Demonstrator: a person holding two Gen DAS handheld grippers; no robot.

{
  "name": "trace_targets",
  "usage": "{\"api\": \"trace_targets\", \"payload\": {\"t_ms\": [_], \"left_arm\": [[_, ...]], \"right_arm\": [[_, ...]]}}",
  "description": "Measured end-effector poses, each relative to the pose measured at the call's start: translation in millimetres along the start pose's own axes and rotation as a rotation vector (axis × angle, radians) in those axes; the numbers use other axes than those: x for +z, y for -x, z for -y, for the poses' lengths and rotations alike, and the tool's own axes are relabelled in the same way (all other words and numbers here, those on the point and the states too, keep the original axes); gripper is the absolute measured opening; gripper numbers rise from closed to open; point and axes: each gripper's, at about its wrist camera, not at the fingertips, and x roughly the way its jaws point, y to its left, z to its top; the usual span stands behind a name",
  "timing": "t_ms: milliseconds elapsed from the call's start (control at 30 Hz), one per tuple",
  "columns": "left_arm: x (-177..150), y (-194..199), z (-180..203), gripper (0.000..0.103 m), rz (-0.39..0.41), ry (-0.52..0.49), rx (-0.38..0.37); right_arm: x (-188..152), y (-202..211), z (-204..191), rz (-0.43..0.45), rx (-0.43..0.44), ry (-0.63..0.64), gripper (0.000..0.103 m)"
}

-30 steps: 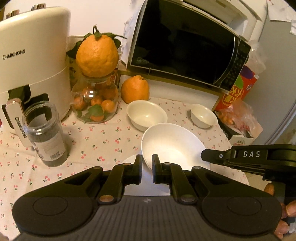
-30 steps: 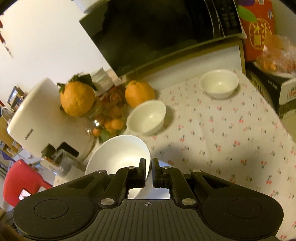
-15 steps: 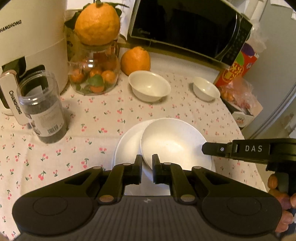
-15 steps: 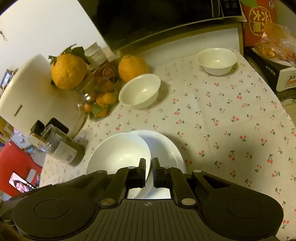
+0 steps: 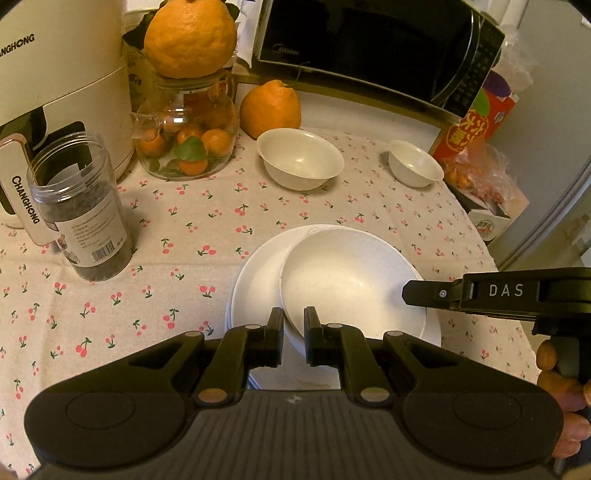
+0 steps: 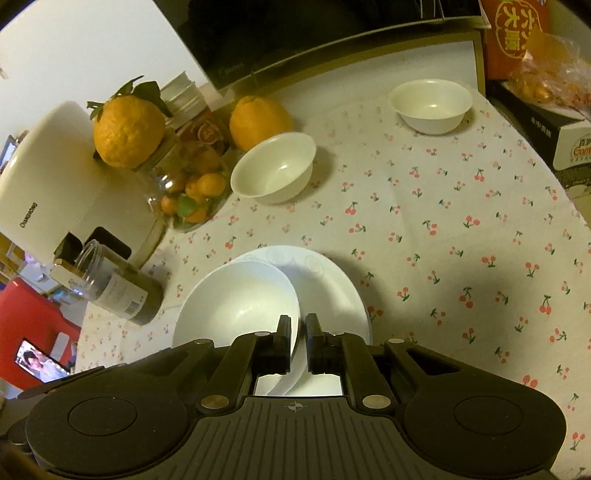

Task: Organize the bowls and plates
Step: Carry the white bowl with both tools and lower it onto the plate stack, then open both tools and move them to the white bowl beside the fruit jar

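Note:
A large white bowl (image 5: 347, 273) is low over a white plate (image 5: 255, 280) on the cherry-print tablecloth, set toward the plate's right side; whether it touches the plate I cannot tell. My left gripper (image 5: 293, 332) is shut on the bowl's near rim. My right gripper (image 5: 410, 293) comes in from the right and is clamped on the opposite rim. In the right wrist view the same bowl (image 6: 236, 302) is pinched by the right gripper (image 6: 297, 339), with the plate (image 6: 325, 288) under it. A medium white bowl (image 5: 300, 162) and a small white bowl (image 5: 413, 162) stand farther back.
At the left are a cream air fryer (image 5: 55, 74) and a dark-filled plastic jar (image 5: 81, 206). A glass jar of small oranges (image 5: 188, 140) carries a big orange (image 5: 190, 35); another orange (image 5: 271, 109) lies beside it. Microwave (image 5: 369, 48) and red carton (image 5: 476, 122) stand behind.
Both grippers have come down with the large bowl between them. The plate, mostly hidden at first, now shows beneath the bowl.

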Motion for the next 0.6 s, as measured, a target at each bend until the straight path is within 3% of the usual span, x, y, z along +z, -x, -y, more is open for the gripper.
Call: {"api": "trace_targets", "payload": {"t_ms": [267, 367, 533, 600], "left_arm": [[1.4, -0.8, -1.1, 0.017, -0.018, 0.021, -0.024], [2.2, 0.9, -1.8, 0.021, -0.012, 0.027, -0.030], [3.9, 2.0, -2.9, 0.027, -0.004, 0.038, -0.035], [4.2, 2.2, -3.0, 0.032, -0.002, 0.043, -0.037]], "right_arm": [[1.8, 1.3, 2.6, 0.002, 0.010, -0.019, 0.011], [2.9, 2.5, 5.6, 0.001, 0.012, -0.027, 0.018], [3.9, 4.4, 8.2, 0.001, 0.018, -0.033, 0.020], [4.4, 4.9, 8.9, 0.000, 0.020, -0.037, 0.027]]}}
